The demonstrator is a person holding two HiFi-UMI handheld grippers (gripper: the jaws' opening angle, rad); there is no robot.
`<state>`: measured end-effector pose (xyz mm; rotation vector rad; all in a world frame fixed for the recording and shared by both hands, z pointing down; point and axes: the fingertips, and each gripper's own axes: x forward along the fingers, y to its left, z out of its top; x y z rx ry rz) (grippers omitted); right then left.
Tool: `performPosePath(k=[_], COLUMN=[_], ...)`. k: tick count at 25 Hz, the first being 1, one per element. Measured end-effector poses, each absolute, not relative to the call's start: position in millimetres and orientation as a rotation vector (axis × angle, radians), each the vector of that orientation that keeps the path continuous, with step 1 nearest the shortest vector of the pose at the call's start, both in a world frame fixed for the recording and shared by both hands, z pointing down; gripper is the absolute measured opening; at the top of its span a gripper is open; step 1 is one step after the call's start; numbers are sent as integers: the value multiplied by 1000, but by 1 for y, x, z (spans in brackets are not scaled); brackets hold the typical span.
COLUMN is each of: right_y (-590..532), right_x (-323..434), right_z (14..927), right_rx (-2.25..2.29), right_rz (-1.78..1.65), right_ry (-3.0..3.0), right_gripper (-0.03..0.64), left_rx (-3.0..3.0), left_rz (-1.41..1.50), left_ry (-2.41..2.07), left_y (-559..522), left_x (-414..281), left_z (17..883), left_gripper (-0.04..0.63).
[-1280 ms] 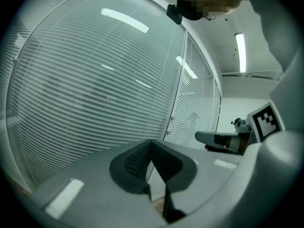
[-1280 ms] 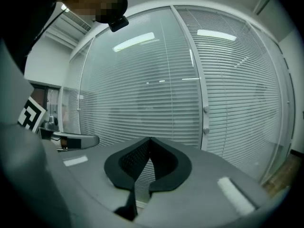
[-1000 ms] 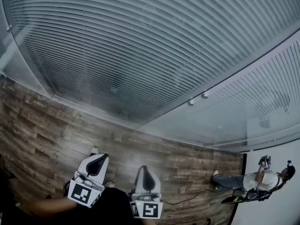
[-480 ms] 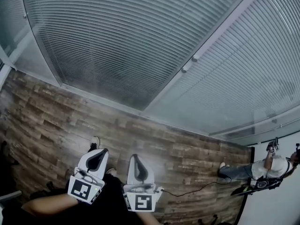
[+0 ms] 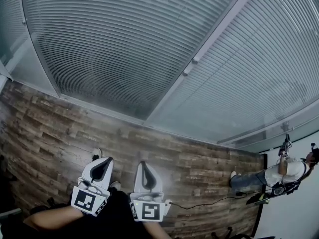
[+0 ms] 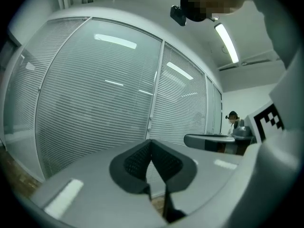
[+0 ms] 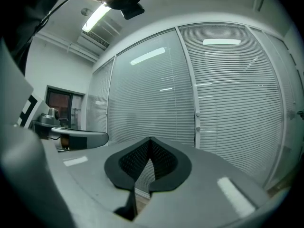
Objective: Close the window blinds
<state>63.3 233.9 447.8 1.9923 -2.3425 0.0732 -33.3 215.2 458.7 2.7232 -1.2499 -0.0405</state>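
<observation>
Both claws are clenched on nothing. The left gripper (image 5: pixel 105 160) and right gripper (image 5: pixel 143 164) hang at the bottom of the head view, tips together, well apart from the glass. The window blinds (image 5: pixel 124 44) hang fully lowered across the panes filling the upper frame; I cannot tell whether their slats are tilted quite shut. Two small knobs (image 5: pixel 195 60) sit on the white post (image 5: pixel 219 29) between panes, right of centre. This fits either nearing the knobs or standing back from them. Turning one would likely call for spread jaws, a square approach and a slow twist, watching the slats.
</observation>
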Motion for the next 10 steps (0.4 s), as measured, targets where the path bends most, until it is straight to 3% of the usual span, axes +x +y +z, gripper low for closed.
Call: performPosePath(k=[10], right_y=[216], right_x=[57], right_z=[461], right_rx=[1994], right_rz=[105], right_ry=[-2280], right_gripper=[0], left_rx=[2718], left_rz=[-63], left_ry=[-1203], left_y=[195], left_x=[-36], left_z=[465], left_gripper=[2])
